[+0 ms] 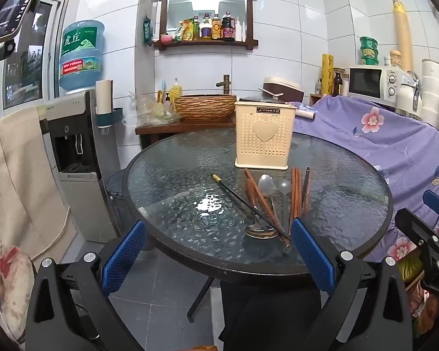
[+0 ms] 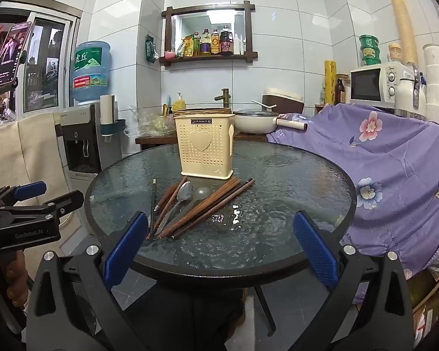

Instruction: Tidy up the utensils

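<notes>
We see a cream perforated utensil holder (image 1: 264,137), marked with a raised heart, standing upright on the round glass table (image 1: 166,175). Its interior cannot be seen from either wrist view, so we cannot tell what it contains. Just in front of it lie the loose utensils: brown wooden chopsticks (image 2: 210,204), one black chopstick (image 1: 237,196) with a gold tip, a metal spoon (image 2: 184,191) and a clear plastic spoon (image 2: 202,192), overlapping in a loose fan. A second metal spoon (image 1: 260,229) lies nearest the table edge, partly crossed by chopsticks. We hold the left gripper (image 1: 216,248) and the right gripper (image 2: 219,248) short of the pile, both with jaws spread wide and grasping nothing.
</notes>
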`<state>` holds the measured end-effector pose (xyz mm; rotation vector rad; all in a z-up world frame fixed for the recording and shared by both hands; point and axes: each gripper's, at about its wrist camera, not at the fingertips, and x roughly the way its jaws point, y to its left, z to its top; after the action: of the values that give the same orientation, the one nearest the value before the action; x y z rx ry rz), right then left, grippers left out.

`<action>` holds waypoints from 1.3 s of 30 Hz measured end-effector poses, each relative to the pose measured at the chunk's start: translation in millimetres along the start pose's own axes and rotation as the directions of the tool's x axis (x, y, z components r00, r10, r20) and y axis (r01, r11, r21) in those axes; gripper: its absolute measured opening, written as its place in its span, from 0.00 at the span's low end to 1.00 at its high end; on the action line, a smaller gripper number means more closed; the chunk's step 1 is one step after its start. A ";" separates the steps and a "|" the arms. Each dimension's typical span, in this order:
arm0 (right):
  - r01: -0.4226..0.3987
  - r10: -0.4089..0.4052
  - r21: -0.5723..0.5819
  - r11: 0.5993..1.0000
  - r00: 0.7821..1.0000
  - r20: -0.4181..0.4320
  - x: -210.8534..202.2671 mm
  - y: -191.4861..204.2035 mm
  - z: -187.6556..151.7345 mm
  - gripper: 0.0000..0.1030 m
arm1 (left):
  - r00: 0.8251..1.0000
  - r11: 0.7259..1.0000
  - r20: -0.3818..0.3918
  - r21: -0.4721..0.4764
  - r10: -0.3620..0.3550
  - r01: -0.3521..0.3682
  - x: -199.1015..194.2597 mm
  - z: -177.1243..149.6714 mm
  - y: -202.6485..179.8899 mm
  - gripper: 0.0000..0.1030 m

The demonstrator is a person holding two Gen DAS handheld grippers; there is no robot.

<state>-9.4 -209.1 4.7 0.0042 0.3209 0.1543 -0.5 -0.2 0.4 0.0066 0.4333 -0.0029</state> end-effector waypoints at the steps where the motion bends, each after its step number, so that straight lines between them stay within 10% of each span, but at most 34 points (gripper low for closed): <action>1: 0.001 -0.001 0.000 1.000 1.000 -0.001 0.1 0.0 0.0 0.95 | 1.000 1.000 0.003 0.002 -0.002 0.002 -0.2 0.2 -0.3 0.94; 39: -0.004 0.004 0.000 1.000 1.000 -0.006 -1.3 1.8 2.0 0.95 | 1.000 1.000 0.000 -0.008 -0.002 0.002 0.6 -0.3 4.3 0.94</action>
<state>-10.3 -207.5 7.1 0.0039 0.3271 0.1583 -0.1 4.1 0.0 -0.0019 0.4337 -0.0029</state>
